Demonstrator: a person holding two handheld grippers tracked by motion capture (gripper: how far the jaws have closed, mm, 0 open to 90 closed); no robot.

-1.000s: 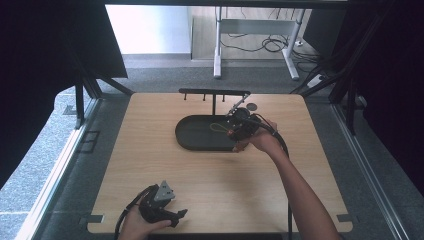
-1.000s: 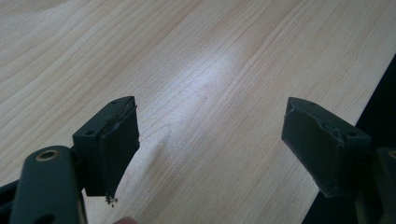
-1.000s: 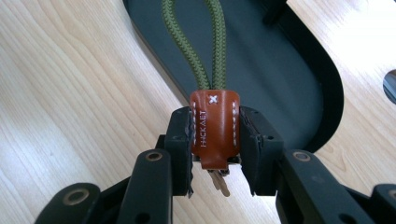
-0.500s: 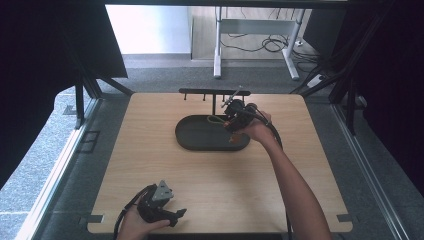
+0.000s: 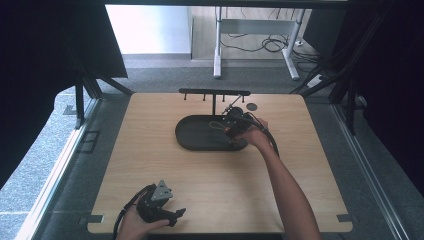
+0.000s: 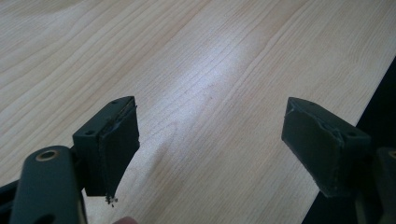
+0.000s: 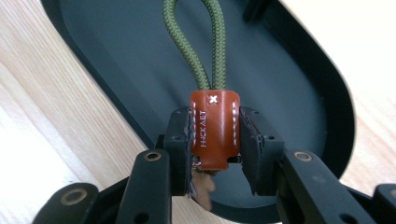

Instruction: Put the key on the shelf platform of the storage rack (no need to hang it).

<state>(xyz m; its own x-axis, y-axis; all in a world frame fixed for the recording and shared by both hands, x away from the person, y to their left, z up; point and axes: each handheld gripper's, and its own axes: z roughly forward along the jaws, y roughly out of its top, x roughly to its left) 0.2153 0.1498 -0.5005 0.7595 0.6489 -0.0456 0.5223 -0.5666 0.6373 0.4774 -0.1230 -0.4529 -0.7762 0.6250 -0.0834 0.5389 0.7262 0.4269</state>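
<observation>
Keyring tab (image 7: 214, 128) clamped betw right tongs (image 7: 215, 151), over tray (image 7: 140, 70)

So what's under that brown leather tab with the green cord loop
Under the leather tab, held by the right tool, lies the black oval tray; the green cord loop hangs over its floor. The tool's black jaws cover whatever is directly below the tab.

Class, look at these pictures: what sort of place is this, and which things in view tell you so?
Probably a lab or office recording bay: a bare wooden table enclosed by dark curtains, grey carpet with a desk frame and loose cables behind, and a hand-held gripper in use.
</observation>
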